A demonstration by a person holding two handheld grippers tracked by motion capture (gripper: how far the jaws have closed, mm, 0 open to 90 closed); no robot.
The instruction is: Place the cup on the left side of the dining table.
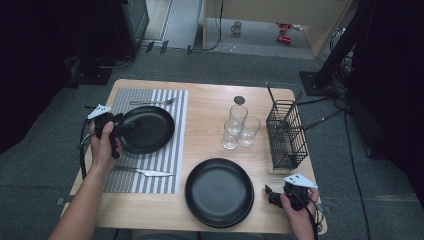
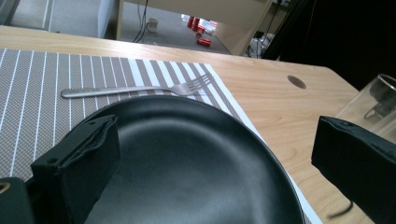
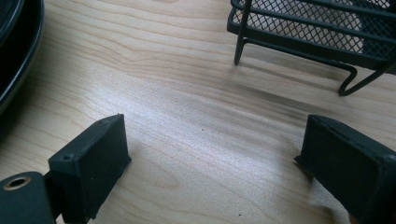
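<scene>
A black plate (image 1: 150,130) lies on a striped placemat (image 1: 170,160) at the table's left. My left gripper (image 1: 120,127) hovers over the plate's left rim, held by a hand. In the left gripper view its jaws (image 2: 215,130) stand wide apart above the plate (image 2: 187,158) with nothing pinched. A fork (image 1: 152,102) (image 2: 140,88) lies beyond the plate and a knife (image 1: 145,172) on its near side. My right gripper (image 1: 270,195) rests near the front right corner, open over bare wood (image 3: 210,126).
Another black plate (image 1: 219,192), seemingly stacked on a second one, sits front centre, its rim (image 3: 14,46) left of the right jaws. Three glasses (image 1: 240,127) stand mid-table. A black wire rack (image 1: 286,135) (image 3: 317,32) stands at the right.
</scene>
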